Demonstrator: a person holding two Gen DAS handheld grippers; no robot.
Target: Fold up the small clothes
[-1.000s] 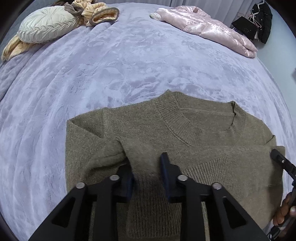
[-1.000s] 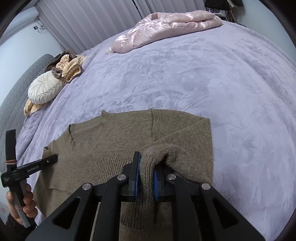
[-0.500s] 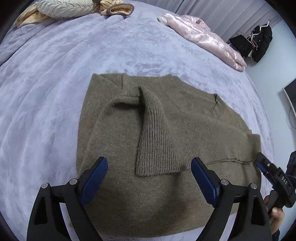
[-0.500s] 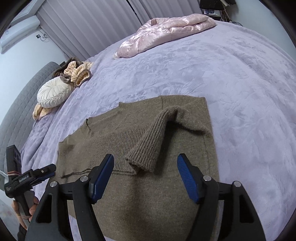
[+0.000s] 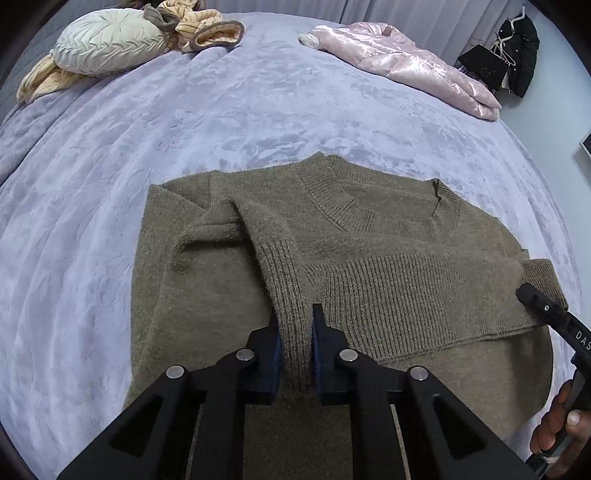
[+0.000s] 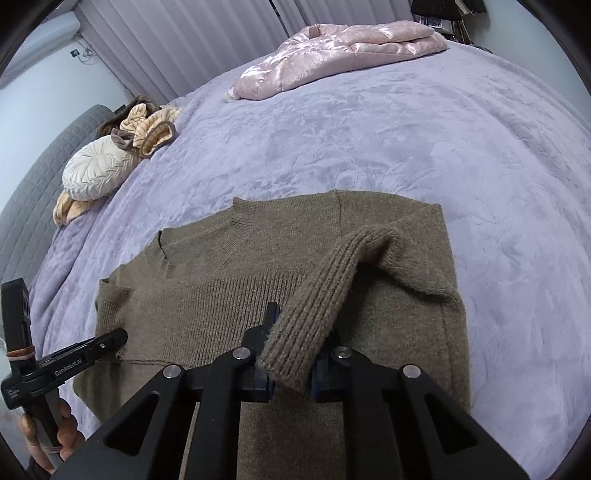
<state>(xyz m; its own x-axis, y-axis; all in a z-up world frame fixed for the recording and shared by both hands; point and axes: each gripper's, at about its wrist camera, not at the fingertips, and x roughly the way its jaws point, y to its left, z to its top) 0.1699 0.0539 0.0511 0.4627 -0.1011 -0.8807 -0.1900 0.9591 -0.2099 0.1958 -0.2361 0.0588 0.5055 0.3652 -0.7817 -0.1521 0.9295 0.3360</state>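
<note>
An olive-green knit sweater lies flat on the lilac bed cover, collar away from me, both sleeves folded in over the body. My left gripper is shut on the ribbed cuff of the left sleeve. In the right wrist view the sweater fills the middle, and my right gripper is shut on the ribbed cuff of the right sleeve. The right gripper's body shows at the right edge of the left view; the left gripper's body shows at the left of the right view.
A pink shiny padded jacket lies at the far side of the bed. A round cream cushion and tan knitwear lie at the far left. Dark clothes hang beyond the bed. The lilac cover stretches behind the sweater.
Half a second ago both grippers were open above the sleeve cuffs. Both have come down and shut on their cuffs again.
</note>
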